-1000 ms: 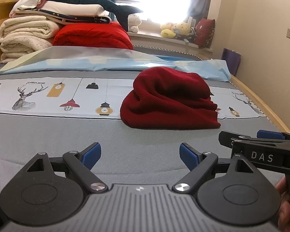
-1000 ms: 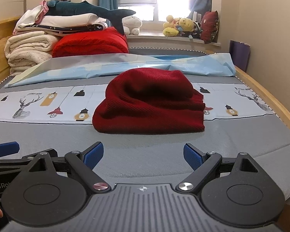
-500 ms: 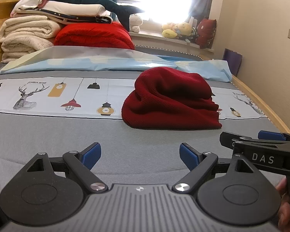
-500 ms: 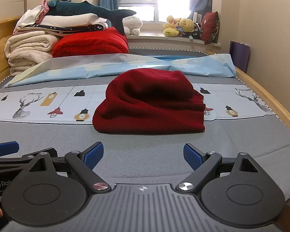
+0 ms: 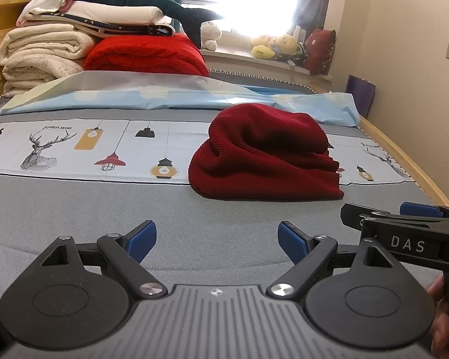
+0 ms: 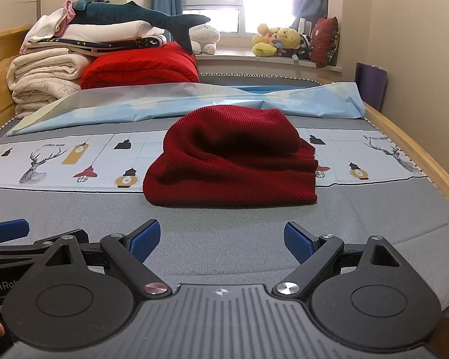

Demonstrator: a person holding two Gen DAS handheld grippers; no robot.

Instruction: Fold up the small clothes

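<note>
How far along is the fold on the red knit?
Done: the dark red knit garment lies on the bed in a stacked bundle with a straight near edge, so it looks at least partly folded, though the top is lumpy. In hand: nothing; the left gripper and right gripper are both open, short of the cloth. Left: maybe flattening the top; no other small clothes show.

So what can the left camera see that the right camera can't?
Only the left wrist view shows the right tool's DAS label at its right edge. Only the right wrist view shows the left tool's GenRob lettering at its left edge. Both show the dark red knitted garment lying in a heap on the bed, the stuffed shark on the folded blankets, and open tongs.
</note>
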